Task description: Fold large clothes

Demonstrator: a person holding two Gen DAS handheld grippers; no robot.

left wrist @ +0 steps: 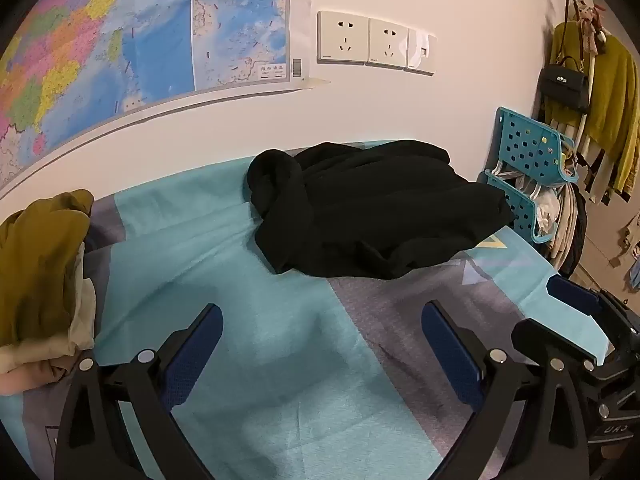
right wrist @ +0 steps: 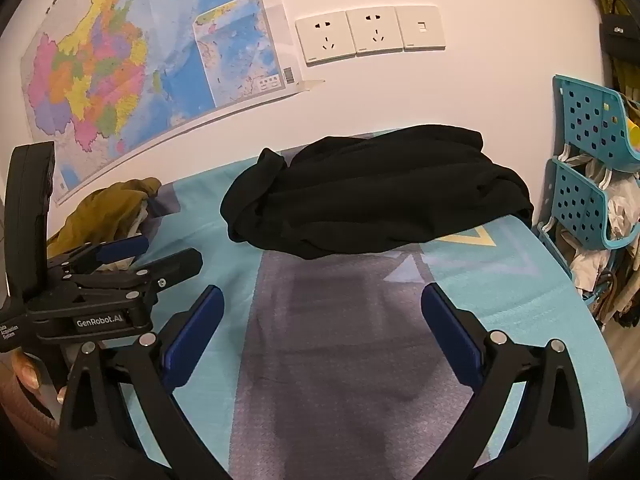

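Left gripper (left wrist: 322, 344) was wide open, blue pads (left wrist: 192, 354) well apart, nothing between them, hovering over the bedsheet (left wrist: 248, 320). Right gripper (right wrist: 320, 326) same: jaws spread wide, empty, above the grey band of the sheet. Each unit showed up in the other's view, the left one at the left edge of the right wrist view, the right one at the lower right of the left wrist view; they sat side by side, near each other but apart.

Black garment (left wrist: 372, 208) lay crumpled in a heap at the far side of the bed, against the wall, well ahead of both grippers and touched by neither. One rolled, sleeve-like part bulged at its left end. Whether it was a hoodie or a sweater could not be told.

Olive-yellow clothing pile (left wrist: 40, 256) sat at the left edge of the bed, apart from the black heap, with a pale piece under it.

On the wall: map (right wrist: 132, 64), double socket plus switch (right wrist: 370, 32). Teal perforated rack (right wrist: 584, 168) stood to the right of the bed, stuffed with cloth.
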